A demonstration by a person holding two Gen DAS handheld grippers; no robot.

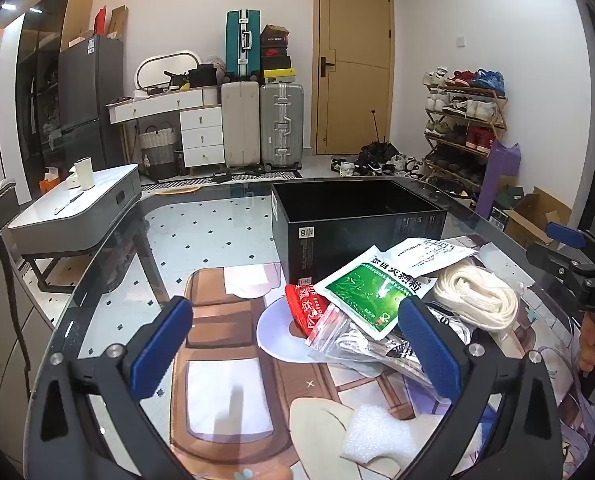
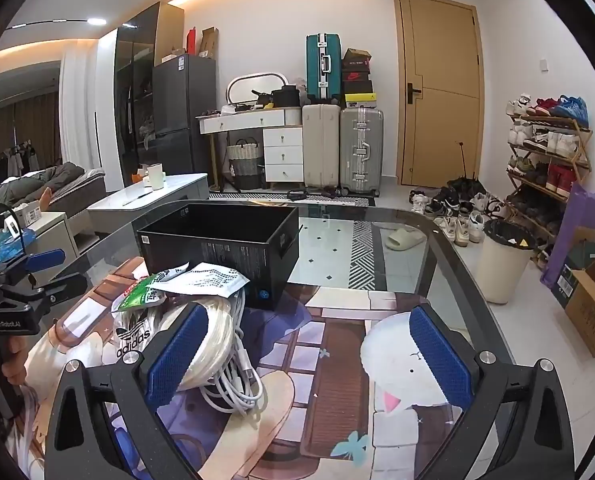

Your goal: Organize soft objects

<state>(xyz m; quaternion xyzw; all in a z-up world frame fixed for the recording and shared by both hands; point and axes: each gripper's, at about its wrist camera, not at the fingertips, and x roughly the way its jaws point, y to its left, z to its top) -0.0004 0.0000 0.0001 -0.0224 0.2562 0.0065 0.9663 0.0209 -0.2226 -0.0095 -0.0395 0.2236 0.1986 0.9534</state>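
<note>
A pile of soft things lies on the glass table (image 1: 201, 216) in front of an open black box (image 1: 353, 216): a green sachet (image 1: 361, 292), a red packet (image 1: 307, 308), a white printed pouch (image 1: 429, 256), clear zip bags (image 1: 361, 344), a cream cord bundle (image 1: 477, 296) and a white foam piece (image 1: 377, 436). My left gripper (image 1: 293, 352) is open and empty, just before the pile. In the right wrist view my right gripper (image 2: 309, 356) is open and empty, its left finger beside the cord bundle (image 2: 213, 340) and white cable (image 2: 237, 384). The box (image 2: 221, 240) stands behind.
A printed mat (image 2: 337, 360) covers the table's near part. Beyond the table edge are a grey side table (image 1: 77, 208), suitcases (image 1: 261, 124), a shoe rack (image 1: 461, 120), a bin (image 2: 501, 260) and cardboard boxes (image 2: 589, 300).
</note>
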